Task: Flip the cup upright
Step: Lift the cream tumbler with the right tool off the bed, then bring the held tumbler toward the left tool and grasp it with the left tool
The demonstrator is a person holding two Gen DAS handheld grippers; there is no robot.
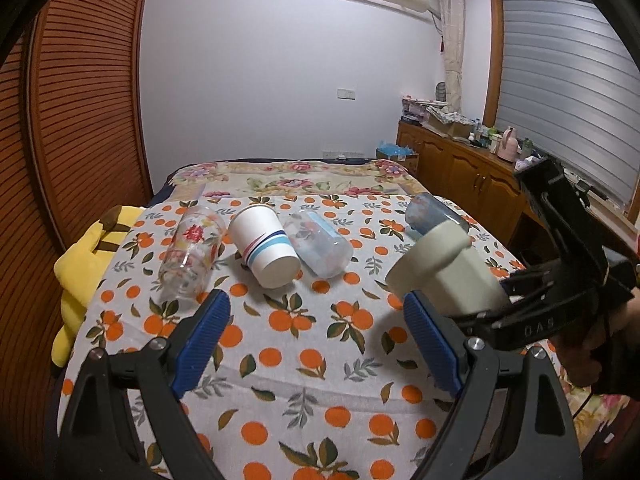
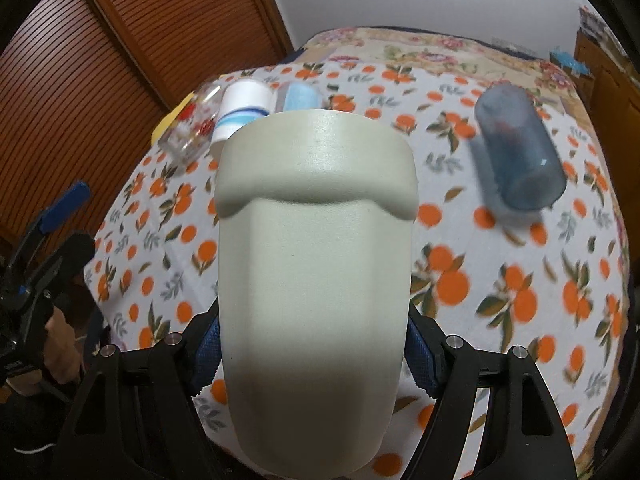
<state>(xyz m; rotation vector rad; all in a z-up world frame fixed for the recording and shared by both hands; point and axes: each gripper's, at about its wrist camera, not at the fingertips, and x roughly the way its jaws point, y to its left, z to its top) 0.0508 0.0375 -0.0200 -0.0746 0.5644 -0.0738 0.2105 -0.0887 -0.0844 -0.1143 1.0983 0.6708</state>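
My right gripper [image 2: 312,360] is shut on a cream-coloured cup [image 2: 312,264] and holds it above the orange-print cloth [image 2: 500,280], tilted with its rim pointing away from me. In the left wrist view the same cream cup [image 1: 444,268] hangs at the right in the right gripper [image 1: 492,312]. My left gripper [image 1: 316,340] is open and empty over the cloth [image 1: 304,360]. A floral glass [image 1: 192,252], a striped paper cup [image 1: 264,246] and a clear cup with blue inside [image 1: 320,244] lie on their sides. A blue tumbler [image 2: 520,148] lies on its side at the right.
A yellow plush toy [image 1: 86,260] lies at the cloth's left edge. A floral blanket [image 1: 304,178] covers the bed behind. A wooden cabinet [image 1: 460,168] with clutter stands at the right, a slatted wooden door [image 1: 72,120] at the left.
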